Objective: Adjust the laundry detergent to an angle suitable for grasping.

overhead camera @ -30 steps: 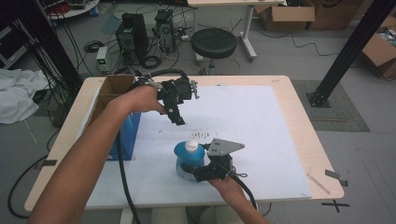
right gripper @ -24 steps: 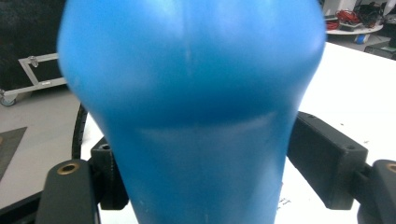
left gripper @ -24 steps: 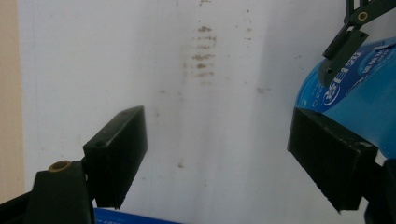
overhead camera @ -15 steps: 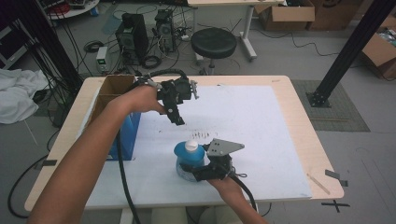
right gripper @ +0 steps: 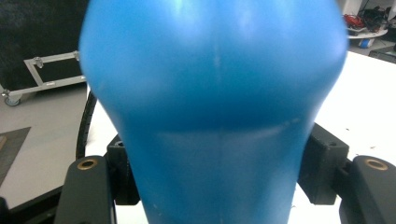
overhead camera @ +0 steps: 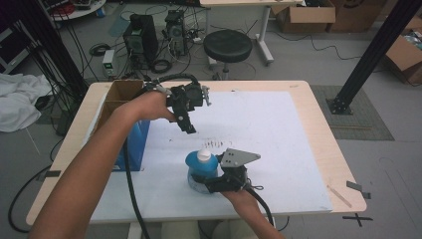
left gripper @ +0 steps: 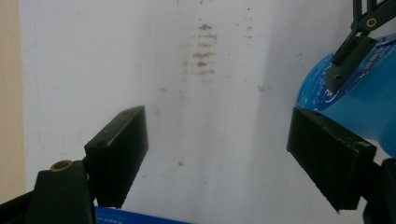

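Note:
A blue bottle point(overhead camera: 200, 168) with a white cap point(overhead camera: 203, 155) stands on the white sheet point(overhead camera: 268, 124) near the table's front. My right gripper point(overhead camera: 209, 185) is shut on its lower body from the right; in the right gripper view the bottle point(right gripper: 215, 93) bulges out between both jaws of the gripper point(right gripper: 224, 170). My left gripper point(overhead camera: 188, 125) hangs above the sheet behind the bottle, pointing down, jaws wide apart and holding nothing. In the left gripper view, the open left gripper point(left gripper: 231, 156) looks down on stained sheet, with the bottle point(left gripper: 369, 98) at the right edge.
An open cardboard box point(overhead camera: 119, 93) with a blue box point(overhead camera: 135, 143) against its side stands at the table's left edge. Dark smudges point(overhead camera: 215, 144) mark the sheet behind the bottle. A black stool point(overhead camera: 228, 46) and computer cases stand on the floor beyond the table.

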A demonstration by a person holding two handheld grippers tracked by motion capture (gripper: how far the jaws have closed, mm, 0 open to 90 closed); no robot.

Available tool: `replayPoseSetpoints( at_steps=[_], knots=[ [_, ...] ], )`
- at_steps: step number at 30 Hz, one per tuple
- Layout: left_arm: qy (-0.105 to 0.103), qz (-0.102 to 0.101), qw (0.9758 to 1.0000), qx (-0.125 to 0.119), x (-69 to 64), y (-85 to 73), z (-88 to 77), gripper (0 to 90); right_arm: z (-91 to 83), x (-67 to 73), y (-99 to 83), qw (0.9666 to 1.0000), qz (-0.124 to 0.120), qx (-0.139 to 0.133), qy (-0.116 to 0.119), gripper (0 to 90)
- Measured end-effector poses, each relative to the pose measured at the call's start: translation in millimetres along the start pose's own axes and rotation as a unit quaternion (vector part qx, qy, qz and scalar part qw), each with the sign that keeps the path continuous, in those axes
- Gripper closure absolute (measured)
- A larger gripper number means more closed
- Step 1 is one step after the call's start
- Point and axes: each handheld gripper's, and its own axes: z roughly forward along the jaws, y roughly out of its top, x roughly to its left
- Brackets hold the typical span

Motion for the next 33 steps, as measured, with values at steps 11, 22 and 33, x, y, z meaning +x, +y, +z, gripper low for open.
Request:
replayPoseSetpoints(
  at_steps=[11,22,33],
  knots=[
    [0.000,-0.001,1.0000,0.001,0.1,0.1,0.9,21.3,-0.3,3.1,1.5,0.9998,-0.018,-0.002,0.008,41.8],
    [0.001,-0.009,1.0000,-0.004,2.7,-4.8,0.4,21.3,-13.3,-18.5,24.5,0.9963,-0.054,0.028,0.061,43.2],
    [0.003,-0.016,0.9999,-0.005,3.7,-7.4,0.0,21.3,-35.1,-57.2,50.5,0.9862,-0.094,0.043,0.129,43.2]
  ],
)
